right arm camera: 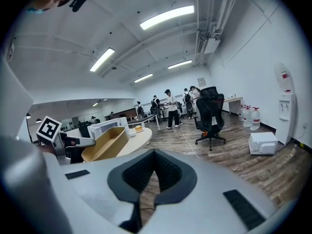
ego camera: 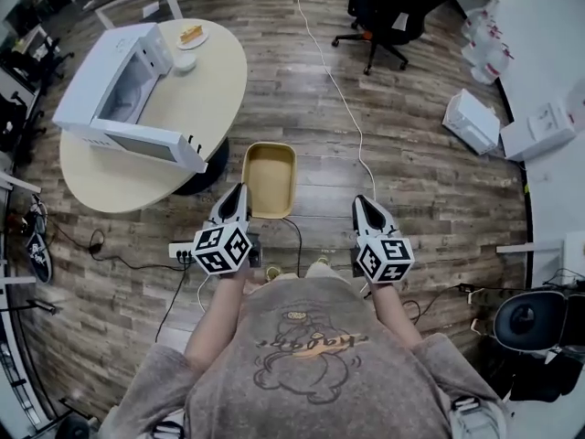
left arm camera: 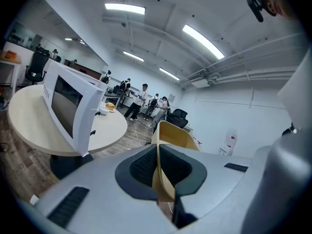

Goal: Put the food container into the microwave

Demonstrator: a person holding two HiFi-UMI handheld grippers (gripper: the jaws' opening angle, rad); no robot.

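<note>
So left gripper [ego camera: 239,192] pinches the near rim of the food container [ego camera: 270,179], microwave [ego camera: 108,79] sits far left; right gripper [ego camera: 364,203] is closed on nothing.

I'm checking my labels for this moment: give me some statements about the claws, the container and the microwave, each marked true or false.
1. The left claw is shut on the rim of the food container. True.
2. The right claw grips the container too. False: it is shut on nothing and is apart from the container.
3. The door of the microwave is closed. False: it stands open.
4. The microwave sits on the round table. True.
5. The container is already inside the microwave. False: it is held in the air, short of the table.
</note>
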